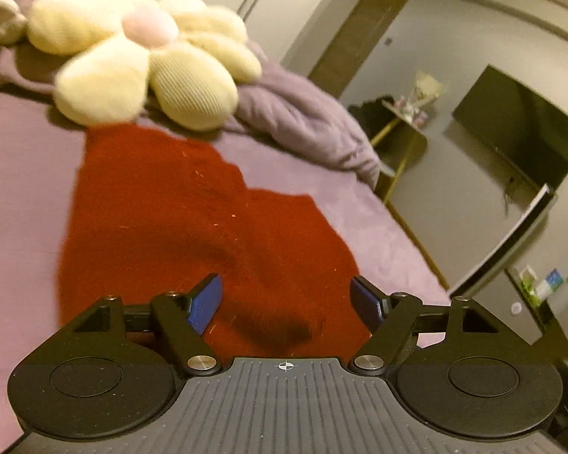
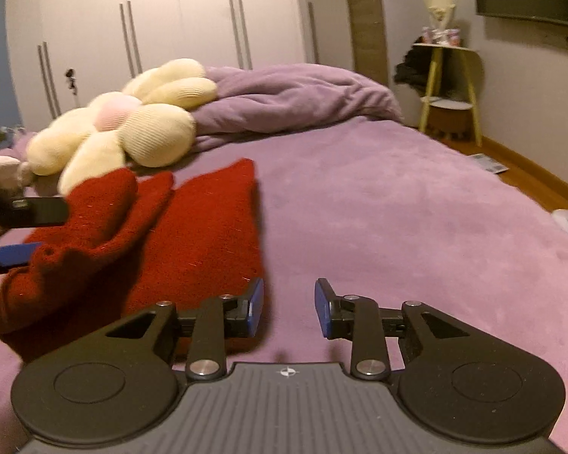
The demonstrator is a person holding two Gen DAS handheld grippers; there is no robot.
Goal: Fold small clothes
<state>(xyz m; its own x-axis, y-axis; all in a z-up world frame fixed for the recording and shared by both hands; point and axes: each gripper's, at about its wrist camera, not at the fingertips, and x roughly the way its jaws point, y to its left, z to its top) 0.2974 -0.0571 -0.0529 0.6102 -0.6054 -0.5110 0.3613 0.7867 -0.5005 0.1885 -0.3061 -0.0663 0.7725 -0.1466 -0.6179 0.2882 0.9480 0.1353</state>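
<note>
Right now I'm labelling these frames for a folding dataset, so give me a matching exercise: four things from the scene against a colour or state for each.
Things:
1. red knitted garment
2. flower pillow
3. left gripper
4. blanket

Descriptions:
A. cream petals, pink centre
B. jaws wide apart, nothing between the pads
C. purple, bunched at the far end of the bed
D. lying partly folded on the purple sheet

Pairs: 1-D, 2-A, 3-B, 4-C
</note>
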